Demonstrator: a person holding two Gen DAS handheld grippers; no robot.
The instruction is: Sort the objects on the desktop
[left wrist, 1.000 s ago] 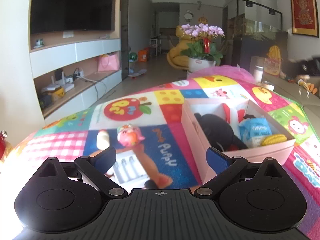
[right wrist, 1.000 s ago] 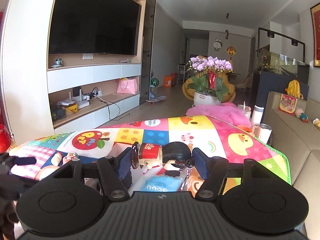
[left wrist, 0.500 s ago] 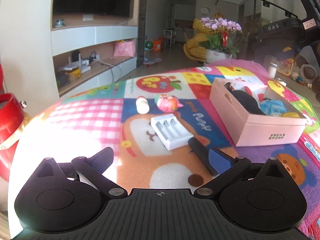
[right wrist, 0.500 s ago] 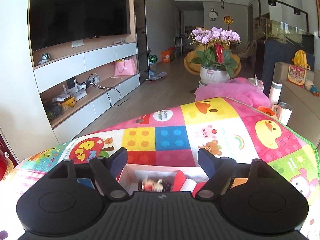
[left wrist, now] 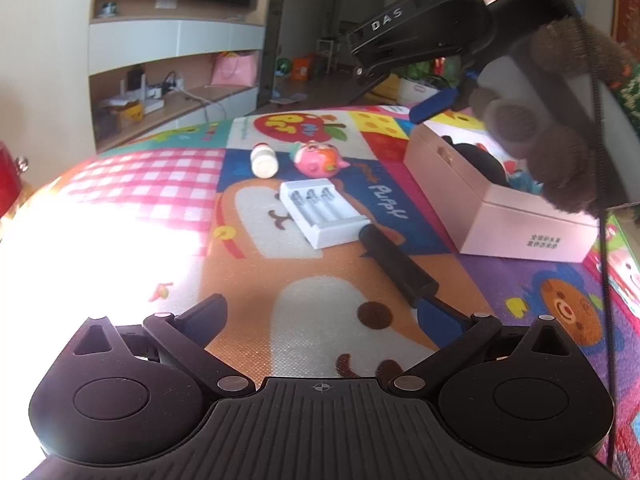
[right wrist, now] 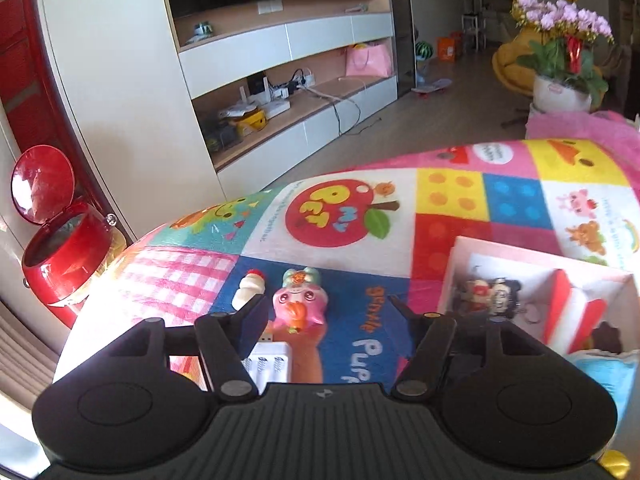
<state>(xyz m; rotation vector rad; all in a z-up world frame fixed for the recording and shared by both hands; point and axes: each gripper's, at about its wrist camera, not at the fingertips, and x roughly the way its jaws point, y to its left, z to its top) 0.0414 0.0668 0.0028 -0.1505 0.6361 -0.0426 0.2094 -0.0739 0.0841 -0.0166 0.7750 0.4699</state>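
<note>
My right gripper (right wrist: pixel 326 306) hangs over a pink pig toy (right wrist: pixel 298 306), which shows between its fingers; the jaws are closing and the pads stand clear of the toy. A small white bottle (right wrist: pixel 250 288) lies just left of the toy, and a white battery charger (right wrist: pixel 272 364) lies nearer. The pink box (right wrist: pixel 460 272) to the right holds a doll figure (right wrist: pixel 488 292). My left gripper (left wrist: pixel 322 312) is open and empty, low over the mat, with the charger (left wrist: pixel 324 212) and a black cylinder (left wrist: pixel 396 264) ahead of it.
A colourful play mat (left wrist: pixel 120 184) covers the table. A gloved hand (left wrist: pixel 552 152) and the right tool's body (left wrist: pixel 420 36) fill the upper right of the left wrist view, above the box (left wrist: pixel 520 228). An open red bin (right wrist: pixel 60 248) stands off the table's left edge.
The right gripper let go of the doll figure into the pink box, then swung left to the pink pig toy. The left gripper drew back and lower from the box.
</note>
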